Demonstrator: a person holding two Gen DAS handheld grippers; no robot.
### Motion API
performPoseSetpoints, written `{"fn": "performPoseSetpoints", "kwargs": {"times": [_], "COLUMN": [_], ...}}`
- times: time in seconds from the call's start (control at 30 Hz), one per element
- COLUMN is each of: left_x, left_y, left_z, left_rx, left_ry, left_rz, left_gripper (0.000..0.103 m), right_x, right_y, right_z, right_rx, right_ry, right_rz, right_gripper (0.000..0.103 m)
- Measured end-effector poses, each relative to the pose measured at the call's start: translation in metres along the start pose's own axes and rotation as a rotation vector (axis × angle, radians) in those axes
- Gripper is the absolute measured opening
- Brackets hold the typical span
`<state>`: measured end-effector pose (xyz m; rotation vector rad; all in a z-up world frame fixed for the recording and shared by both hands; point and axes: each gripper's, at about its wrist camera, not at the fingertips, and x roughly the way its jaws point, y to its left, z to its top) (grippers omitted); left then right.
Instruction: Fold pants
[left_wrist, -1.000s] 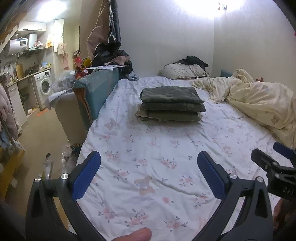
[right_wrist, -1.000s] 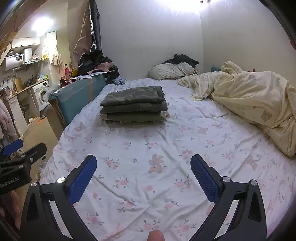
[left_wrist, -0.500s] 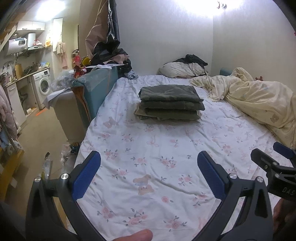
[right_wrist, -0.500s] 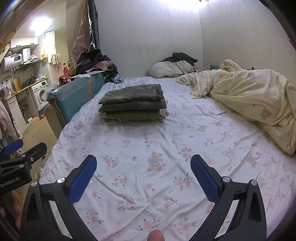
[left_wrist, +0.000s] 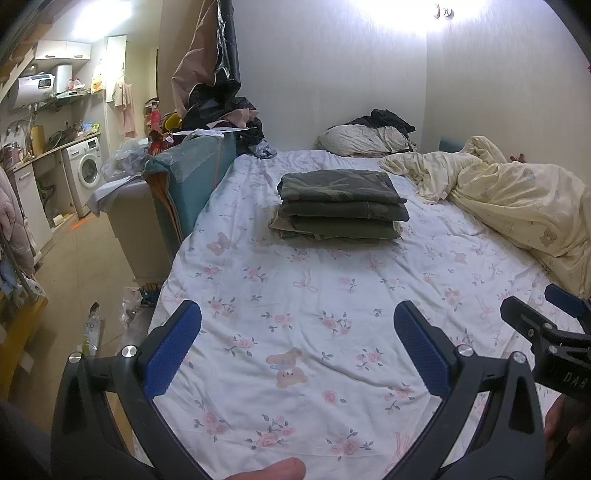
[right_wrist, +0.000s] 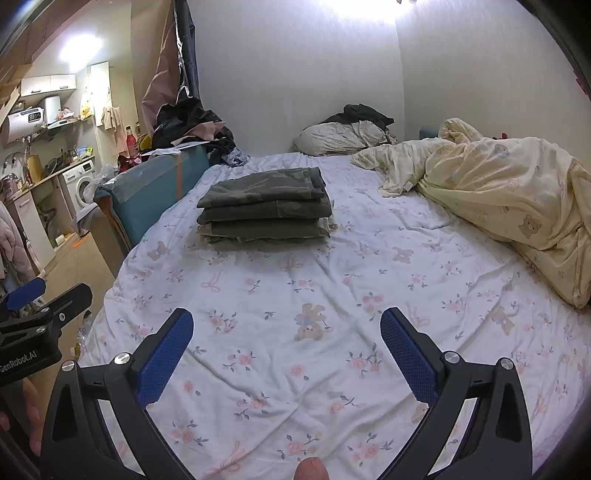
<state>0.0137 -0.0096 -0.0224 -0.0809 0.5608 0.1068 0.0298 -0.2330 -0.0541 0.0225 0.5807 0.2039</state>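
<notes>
Both tongs are sitting released, jaws spread wide, gripping nothing. Left tongs are hovering over the near part of the bed, and the right tongs are doing the same just beside them; each is poking into the edge of the other's view, right tongs at the right edge of the left view, left tongs at the left edge of the right one.

Pants are lying folded in a stack of several olive and camo pieces on the floral sheet, mid-bed, well apart from both tongs. Same stack is showing in the right view, edges roughly squared.

Cream duvet is lying bunched along the right side of the bed, not touching the stack. Pillow with dark clothes on it is sitting at the head by the wall. Teal panel is leaning against the bed's left side. Washing machine is standing under the counter at far left.
</notes>
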Motion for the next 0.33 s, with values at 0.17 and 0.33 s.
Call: {"fn": "performPoseSetpoints", "kwargs": {"times": [0.17, 0.33], "left_x": [-0.0004, -0.0013], "left_y": [-0.0022, -0.0031], "left_z": [-0.0007, -0.0011], "left_rx": [0.006, 0.003], "left_ry": [0.001, -0.008], "left_rz": [0.01, 0.001], "left_gripper": [0.103, 0.103], "right_x": [-0.0003, -0.0015], "right_y": [0.0001, 0.0014], "right_z": [0.0002, -0.0009], "right_rx": [-0.004, -0.01], "right_ry": [-0.002, -0.005], "right_rz": [0.001, 0.0], "right_gripper": [0.103, 0.103]}}
